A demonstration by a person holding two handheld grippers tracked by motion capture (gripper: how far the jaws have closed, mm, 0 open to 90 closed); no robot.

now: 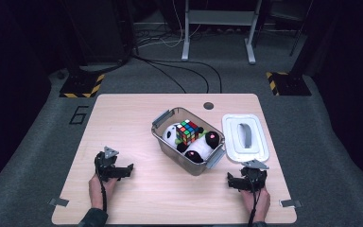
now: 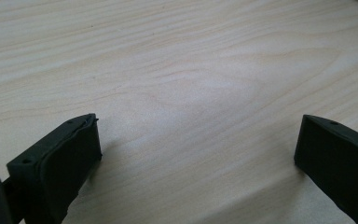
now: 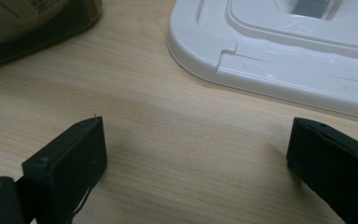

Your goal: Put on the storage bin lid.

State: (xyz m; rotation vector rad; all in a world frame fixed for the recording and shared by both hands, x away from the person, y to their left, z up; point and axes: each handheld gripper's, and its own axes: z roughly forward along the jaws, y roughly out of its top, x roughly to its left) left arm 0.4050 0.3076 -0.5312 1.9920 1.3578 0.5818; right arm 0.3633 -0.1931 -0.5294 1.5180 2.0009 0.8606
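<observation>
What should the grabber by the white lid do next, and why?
Probably the right gripper should ease forward to the white lid. Its jaws stand open with nothing between them, the lid lies flat on the table just ahead, and the bin holding the toys is uncovered.

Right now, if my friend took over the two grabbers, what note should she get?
Left gripper: open, holding nothing, resting low over bare table.
Right gripper: open, holding nothing, just short of the white lid.
The clear box sits mid-table, uncovered; inside are a panda plush toy and a colour cube.
The lid lies flat on the table to the right of the box, handle up.
Done: toys look packed.
Left, probably: lift the lid onto the box and close the grey latches.
</observation>
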